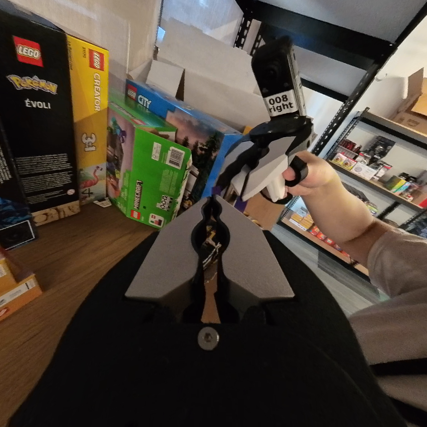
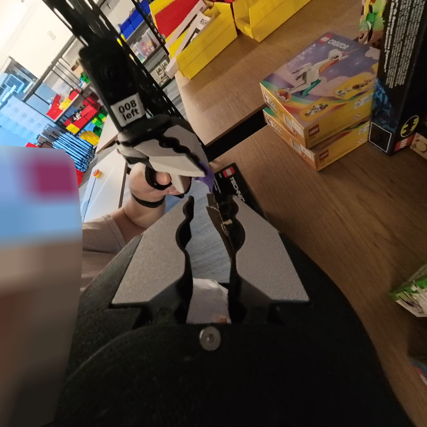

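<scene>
My left gripper point(image 1: 213, 198) is shut on a thin purple piece point(image 1: 216, 191) at its tips. It also shows in the right wrist view point(image 2: 203, 172), still pinching the purple piece point(image 2: 206, 179) at the corner of a flat black box point(image 2: 231, 182). Part of that box shows through the left jaws' gap point(image 1: 211, 242). My right gripper point(image 2: 211, 201) is open; the box's dark edge lies against its right finger, with floor showing beside it. In the left wrist view the right gripper point(image 1: 221, 187) meets the left one tip to tip, held by a hand point(image 1: 312, 175).
On the wooden table point(image 1: 69, 254) stand a tall black box point(image 1: 39, 115), a yellow box point(image 1: 92, 115), a green box point(image 1: 150, 180) and a blue box point(image 1: 161, 101). Two stacked yellow boxes point(image 2: 323, 115) and yellow bins point(image 2: 208, 46) lie farther off. A black shelf post point(image 1: 346, 92) rises to the right.
</scene>
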`<control>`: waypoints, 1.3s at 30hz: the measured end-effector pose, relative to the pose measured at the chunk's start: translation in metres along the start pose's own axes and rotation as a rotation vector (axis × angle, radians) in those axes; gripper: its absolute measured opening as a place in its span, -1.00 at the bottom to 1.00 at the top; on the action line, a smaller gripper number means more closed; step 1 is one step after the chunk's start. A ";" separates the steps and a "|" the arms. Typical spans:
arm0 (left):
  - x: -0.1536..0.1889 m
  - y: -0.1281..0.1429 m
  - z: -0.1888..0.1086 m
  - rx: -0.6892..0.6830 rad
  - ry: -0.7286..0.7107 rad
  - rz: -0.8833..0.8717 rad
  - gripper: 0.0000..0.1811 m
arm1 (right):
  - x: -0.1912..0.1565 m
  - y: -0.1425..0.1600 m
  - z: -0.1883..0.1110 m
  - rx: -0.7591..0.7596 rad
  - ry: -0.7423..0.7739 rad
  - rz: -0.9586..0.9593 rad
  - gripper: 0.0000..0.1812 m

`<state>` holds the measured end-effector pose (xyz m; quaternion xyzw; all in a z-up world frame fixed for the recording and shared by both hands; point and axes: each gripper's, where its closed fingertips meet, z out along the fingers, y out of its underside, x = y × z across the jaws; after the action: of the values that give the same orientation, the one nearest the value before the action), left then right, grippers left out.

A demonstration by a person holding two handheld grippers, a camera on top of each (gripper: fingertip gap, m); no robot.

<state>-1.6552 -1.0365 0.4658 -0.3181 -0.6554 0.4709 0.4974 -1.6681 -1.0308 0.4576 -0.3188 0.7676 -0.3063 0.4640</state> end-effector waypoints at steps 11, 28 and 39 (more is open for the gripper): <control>-0.003 -0.005 0.002 0.015 -0.005 -0.010 -1.00 | 0.003 -0.011 0.006 0.041 -0.072 0.046 -1.00; -0.003 -0.011 0.001 0.060 0.042 -0.041 -1.00 | 0.008 -0.021 0.005 0.105 -0.044 0.047 -0.78; -0.001 -0.005 0.000 0.025 0.048 0.024 -1.00 | -0.003 -0.010 0.013 0.025 -0.099 0.067 -1.00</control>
<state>-1.6543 -1.0396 0.4703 -0.3310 -0.6333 0.4773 0.5114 -1.6532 -1.0364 0.4619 -0.3021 0.7501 -0.2838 0.5153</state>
